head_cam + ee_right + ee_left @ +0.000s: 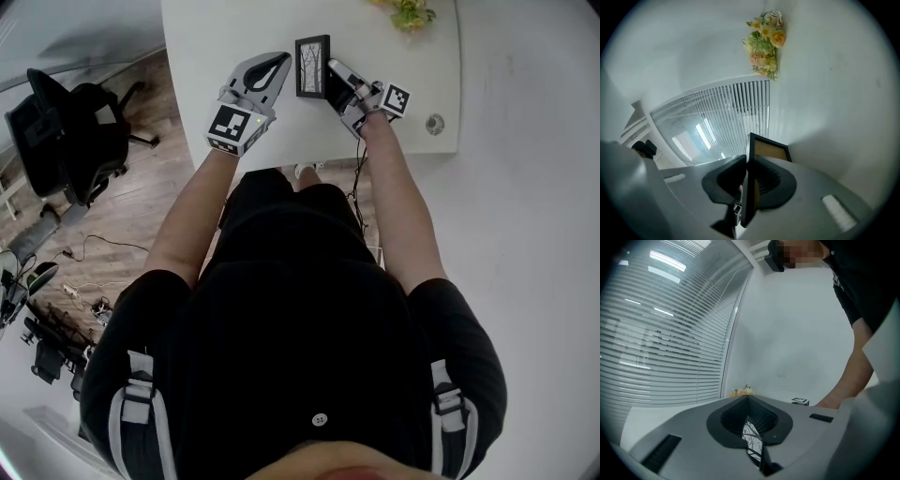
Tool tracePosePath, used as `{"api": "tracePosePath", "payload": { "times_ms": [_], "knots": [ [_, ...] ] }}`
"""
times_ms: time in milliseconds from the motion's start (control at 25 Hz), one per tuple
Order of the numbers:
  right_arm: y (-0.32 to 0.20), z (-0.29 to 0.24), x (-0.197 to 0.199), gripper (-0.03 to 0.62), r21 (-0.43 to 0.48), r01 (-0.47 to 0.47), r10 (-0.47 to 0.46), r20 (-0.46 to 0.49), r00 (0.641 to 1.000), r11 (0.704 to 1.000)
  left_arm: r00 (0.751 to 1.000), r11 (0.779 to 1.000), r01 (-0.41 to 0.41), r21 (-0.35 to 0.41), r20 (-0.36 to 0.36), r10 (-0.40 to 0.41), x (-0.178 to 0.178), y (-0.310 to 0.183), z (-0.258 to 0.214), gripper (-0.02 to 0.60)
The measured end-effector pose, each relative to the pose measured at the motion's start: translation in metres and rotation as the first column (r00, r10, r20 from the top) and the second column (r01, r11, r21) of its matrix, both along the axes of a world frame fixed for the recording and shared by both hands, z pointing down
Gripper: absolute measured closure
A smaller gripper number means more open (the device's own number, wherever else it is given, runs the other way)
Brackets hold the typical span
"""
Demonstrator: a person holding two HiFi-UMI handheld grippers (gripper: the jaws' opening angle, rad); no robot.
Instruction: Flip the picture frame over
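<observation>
The black picture frame (311,66) with a bare-tree print stands tilted on edge on the white table (206,37). My right gripper (332,69) is shut on its right edge. The right gripper view has the frame's rim pinched between the pads (764,176), and its brown back (771,151) rises beyond them. My left gripper (284,58) hovers just left of the frame with its jaws together and nothing in them. Only a sliver of the tree print (751,439) shows through the slit between its jaws in the left gripper view.
A bunch of yellow flowers (410,11) lies at the table's far edge, beyond the frame. A round grommet (433,123) sits in the table top to the right. A black office chair (70,131) stands on the wood floor at the left.
</observation>
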State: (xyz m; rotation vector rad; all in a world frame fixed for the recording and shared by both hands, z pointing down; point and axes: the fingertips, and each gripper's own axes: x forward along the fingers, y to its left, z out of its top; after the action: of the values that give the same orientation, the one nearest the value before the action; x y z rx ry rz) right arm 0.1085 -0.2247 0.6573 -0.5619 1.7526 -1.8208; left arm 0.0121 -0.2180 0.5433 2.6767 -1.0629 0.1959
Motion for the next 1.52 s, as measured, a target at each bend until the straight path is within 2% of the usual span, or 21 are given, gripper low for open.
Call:
{"api": "tracePosePath", "payload": {
  "times_ms": [360,560,760,920,1040,1120,1200,1400,1520],
  "knots": [
    [0.001,0.010,0.024,0.537,-0.004,-0.043,0.043,-0.128,0.991,0.999,1.000,1.000,-0.010,-0.003,0.023,0.010,0.005,0.004,-0.004,0.577],
    [0.004,0.015,0.034,0.537,-0.006,-0.038,0.036,-0.191,0.981,0.999,1.000,1.000,-0.004,0.025,-0.004,0.004,0.008,0.004,-0.014,0.577],
    [0.010,0.023,0.043,0.537,0.000,-0.012,0.012,-0.285,0.958,1.000,1.000,1.000,-0.005,0.017,0.013,0.005,0.010,0.011,-0.013,0.577],
    [0.016,0.026,0.044,0.530,-0.001,0.017,-0.017,-0.320,0.947,1.000,0.999,1.000,-0.007,0.014,0.033,0.007,0.008,0.017,-0.014,0.577],
    [0.019,0.026,0.046,0.522,0.002,0.032,-0.029,-0.386,0.922,0.999,0.999,1.000,-0.004,0.020,0.037,0.003,0.005,0.021,-0.016,0.577],
    [0.022,0.029,0.049,0.513,0.011,0.043,-0.033,-0.452,0.891,0.999,1.000,0.999,0.003,0.038,0.018,-0.003,0.005,0.023,-0.024,0.577],
    [0.025,0.032,0.055,0.502,0.019,0.054,-0.035,-0.532,0.846,0.998,1.000,0.999,0.003,0.045,0.015,-0.004,0.006,0.027,-0.027,0.577],
    [0.024,0.035,0.068,0.494,0.054,0.089,-0.024,-0.706,0.708,0.995,1.000,0.998,-0.002,0.055,0.025,0.000,0.006,0.036,-0.032,0.577],
    [0.019,0.029,0.074,0.494,0.099,0.143,-0.006,-0.802,0.598,0.985,1.000,0.998,-0.004,0.059,0.030,0.002,0.005,0.040,-0.036,0.577]
  ]
}}
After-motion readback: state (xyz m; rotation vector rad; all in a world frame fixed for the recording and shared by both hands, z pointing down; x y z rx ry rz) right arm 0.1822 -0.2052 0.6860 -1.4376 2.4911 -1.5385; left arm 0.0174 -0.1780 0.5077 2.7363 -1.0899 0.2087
